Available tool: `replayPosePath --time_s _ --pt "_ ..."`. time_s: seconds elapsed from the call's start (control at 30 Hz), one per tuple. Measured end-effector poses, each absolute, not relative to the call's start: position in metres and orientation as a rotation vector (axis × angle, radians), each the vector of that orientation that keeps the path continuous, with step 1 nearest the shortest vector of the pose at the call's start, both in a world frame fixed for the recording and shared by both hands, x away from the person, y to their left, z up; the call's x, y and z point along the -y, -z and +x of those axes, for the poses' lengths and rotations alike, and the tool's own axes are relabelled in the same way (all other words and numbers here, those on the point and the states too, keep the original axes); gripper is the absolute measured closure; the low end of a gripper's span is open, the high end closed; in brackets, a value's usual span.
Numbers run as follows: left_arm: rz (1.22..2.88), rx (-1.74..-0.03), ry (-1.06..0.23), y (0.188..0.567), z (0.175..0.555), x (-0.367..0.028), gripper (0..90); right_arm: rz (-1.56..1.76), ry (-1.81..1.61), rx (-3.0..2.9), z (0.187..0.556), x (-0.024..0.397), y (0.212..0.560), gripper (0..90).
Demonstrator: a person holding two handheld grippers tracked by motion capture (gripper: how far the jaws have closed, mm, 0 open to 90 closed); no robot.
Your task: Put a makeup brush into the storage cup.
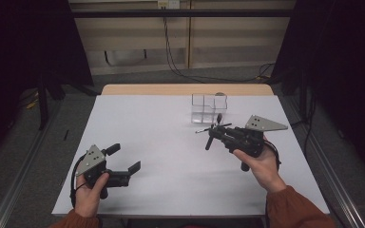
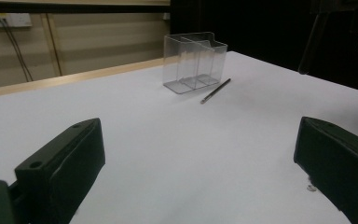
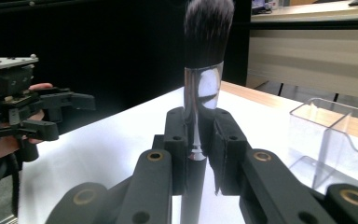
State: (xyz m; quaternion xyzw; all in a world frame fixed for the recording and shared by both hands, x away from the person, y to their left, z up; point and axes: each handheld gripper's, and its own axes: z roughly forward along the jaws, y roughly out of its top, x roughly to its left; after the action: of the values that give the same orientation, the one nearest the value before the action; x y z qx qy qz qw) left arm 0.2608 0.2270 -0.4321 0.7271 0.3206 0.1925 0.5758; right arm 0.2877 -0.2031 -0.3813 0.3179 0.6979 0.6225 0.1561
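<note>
The right gripper, jaws clamped on the makeup brush, holds it beside the clear organizer for loading, while the left gripper waits with jaws apart.

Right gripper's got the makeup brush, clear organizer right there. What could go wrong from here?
1. The right gripper pinches the makeup brush on its smooth metal ferrule; it may slip or tilt.
2. The clear organizer looks light; a bump from the brush could shove or tip it.
3. A thin pencil-like stick lies beside the organizer and could get knocked away. The left gripper is open and empty.
</note>
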Motion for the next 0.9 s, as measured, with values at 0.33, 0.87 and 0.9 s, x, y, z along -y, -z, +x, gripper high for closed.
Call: replayPosePath --time_s 0.33,0.87,0.9 --pt "1.684 -0.72 -0.469 0.437 0.261 -0.226 2.2 0.927 -1.784 -1.942 0.299 0.21 0.372 78.1" --pt "1.672 -0.73 -0.492 0.437 0.258 -0.229 1.9 0.949 -1.689 -1.916 0.336 0.219 0.351 78.1" --pt "1.675 -0.729 -0.496 0.437 0.258 -0.229 1.9 0.948 -1.68 -1.915 0.338 0.22 0.349 78.1"
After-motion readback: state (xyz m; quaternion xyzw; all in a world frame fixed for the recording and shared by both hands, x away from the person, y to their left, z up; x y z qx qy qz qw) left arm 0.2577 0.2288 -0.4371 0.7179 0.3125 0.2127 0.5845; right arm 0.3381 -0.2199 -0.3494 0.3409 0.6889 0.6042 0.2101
